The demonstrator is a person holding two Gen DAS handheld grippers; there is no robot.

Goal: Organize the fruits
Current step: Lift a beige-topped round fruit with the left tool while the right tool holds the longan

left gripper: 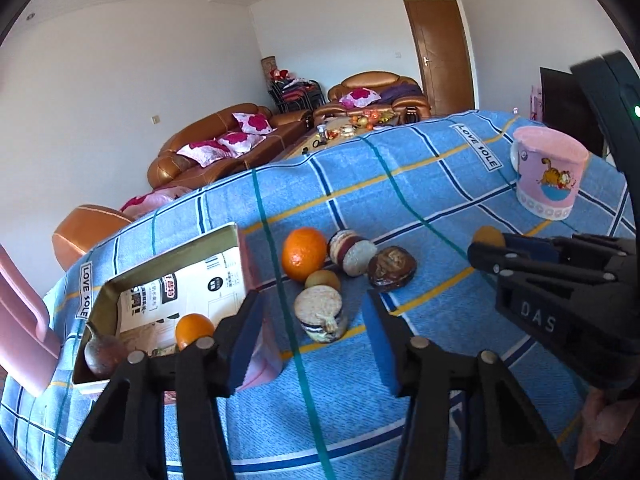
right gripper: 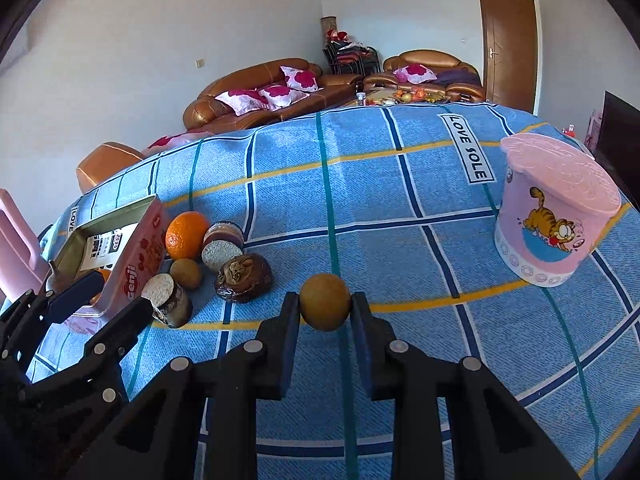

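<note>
Presently, item by item, from the grippers outward.

Right gripper (right gripper: 325,308): jaws closed on a small brown fruit (right gripper: 325,302), round, no long axis to speak of; held just above the blue checked tablecloth (right gripper: 400,200).

Left gripper (left gripper: 312,328): jaws spread wide, nothing between them; a grey-topped cake (left gripper: 320,314) lies on the cloth just beyond the gap.

Box (left gripper: 168,292): open, to the left of both grippers, just beside the left one. Inside: one small orange (left gripper: 194,330) and a dark reddish fruit (left gripper: 105,354).

Loose pile, beside the box's right wall: large orange (left gripper: 304,254), second small brown fruit (left gripper: 323,280), another round cake (left gripper: 352,252), a dark brown lump (left gripper: 392,268), kind unclear.

Pink cartoon tub (right gripper: 556,216): far right, well apart from the pile.

Judgement: the held fruit's likely destination, the box, lies leftward across the pile from the right gripper; the left gripper is the nearer to box and pile.
</note>
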